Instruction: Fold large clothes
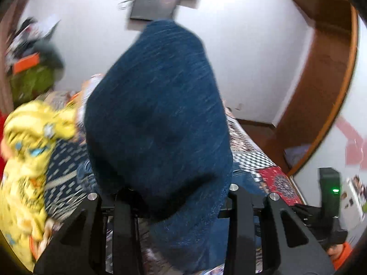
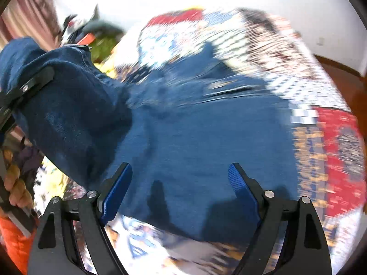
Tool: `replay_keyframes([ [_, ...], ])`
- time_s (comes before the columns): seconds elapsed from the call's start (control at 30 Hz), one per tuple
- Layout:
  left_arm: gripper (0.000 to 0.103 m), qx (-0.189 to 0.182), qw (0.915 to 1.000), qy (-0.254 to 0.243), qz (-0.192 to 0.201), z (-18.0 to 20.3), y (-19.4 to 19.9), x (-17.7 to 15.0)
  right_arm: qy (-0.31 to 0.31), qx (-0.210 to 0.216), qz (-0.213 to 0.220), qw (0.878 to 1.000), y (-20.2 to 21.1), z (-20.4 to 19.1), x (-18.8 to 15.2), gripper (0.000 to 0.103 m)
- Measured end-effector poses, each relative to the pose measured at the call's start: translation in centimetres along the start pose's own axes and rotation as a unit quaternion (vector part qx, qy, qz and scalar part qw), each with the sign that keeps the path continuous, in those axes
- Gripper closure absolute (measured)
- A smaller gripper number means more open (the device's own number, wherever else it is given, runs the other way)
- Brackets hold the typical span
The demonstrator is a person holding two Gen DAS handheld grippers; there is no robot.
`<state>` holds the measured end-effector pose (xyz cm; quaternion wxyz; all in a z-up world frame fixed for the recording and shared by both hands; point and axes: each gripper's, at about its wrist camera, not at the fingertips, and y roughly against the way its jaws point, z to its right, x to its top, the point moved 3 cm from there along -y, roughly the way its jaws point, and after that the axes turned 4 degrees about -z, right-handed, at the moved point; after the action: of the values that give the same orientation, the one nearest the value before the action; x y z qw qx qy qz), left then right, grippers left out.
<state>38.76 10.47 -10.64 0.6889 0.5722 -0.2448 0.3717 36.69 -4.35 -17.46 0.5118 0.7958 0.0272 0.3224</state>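
My left fingers (image 2: pixel 25 87) clamp the jeans (image 2: pixel 183 137), lifted; right fingers (image 2: pixel 181 190) apart, tilted down over jeans on bed (image 2: pixel 332 142).

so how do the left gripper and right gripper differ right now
The left gripper is shut on the jeans, a lifted fold filling its view; the right gripper is open, holding nothing. The left one raises denim off the patchwork bedspread; the right one hovers over denim lying flat. Both point at the same jeans.

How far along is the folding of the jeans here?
Done: the jeans lie spread on the patterned bedspread. In hand: the left tool grips one lifted end; the right tool hovers open above the denim. Left: laying that end over; no finished fold shows.
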Motion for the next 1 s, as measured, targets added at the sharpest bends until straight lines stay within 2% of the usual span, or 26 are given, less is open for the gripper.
replay_keyframes([
  [0.13,0.069,-0.029,0.9965,-0.077,-0.019,7.2,-3.3,0.7,-0.044,-0.046,0.04,0.997,4.1,4.8,-1.6,0.02],
  [0.23,0.069,-0.044,0.9862,-0.152,-0.048,12.2,-5.7,-1.1,-0.077,-0.084,0.066,0.991,7.1,7.9,-2.5,0.02],
  [0.3,0.069,-0.06,0.9744,-0.201,-0.081,14.5,-7.1,-3.1,-0.101,-0.103,0.078,0.987,8.9,9.9,-3.3,0.02],
  [0.37,0.069,-0.072,0.9536,-0.262,-0.129,16.6,-8.6,-6.7,-0.118,-0.116,0.085,0.983,10.1,11.2,-4.0,0.02],
  [0.43,0.069,-0.069,0.9371,-0.306,-0.153,17.5,-9.1,-9.4,-0.134,-0.126,0.091,0.979,11.2,12.5,-5.0,0.02],
  [0.6,0.067,-0.052,0.9195,-0.334,-0.2,16.7,-9.9,-13.3,-0.151,-0.121,0.089,0.977,12.4,14.1,-6.2,0.02],
  [0.67,0.065,-0.044,0.9174,-0.343,-0.198,16.3,-9.4,-13.9,-0.145,-0.119,0.085,0.979,12.2,13.8,-6.2,0.02],
  [0.8,0.064,-0.039,0.9218,-0.334,-0.193,15.1,-8.2,-13.6,-0.117,-0.111,0.088,0.983,12.4,12.5,-6.2,0.02],
  [0.9,0.064,-0.046,0.9297,-0.313,-0.188,14.0,-7.1,-13.5,-0.089,-0.099,0.094,0.987,12.2,10.9,-5.5,0.02],
  [1.0,0.059,-0.053,0.9369,-0.295,-0.18,13.3,-5.6,-13.0,-0.061,-0.095,0.098,0.989,12.0,9.2,-4.7,0.02],
])
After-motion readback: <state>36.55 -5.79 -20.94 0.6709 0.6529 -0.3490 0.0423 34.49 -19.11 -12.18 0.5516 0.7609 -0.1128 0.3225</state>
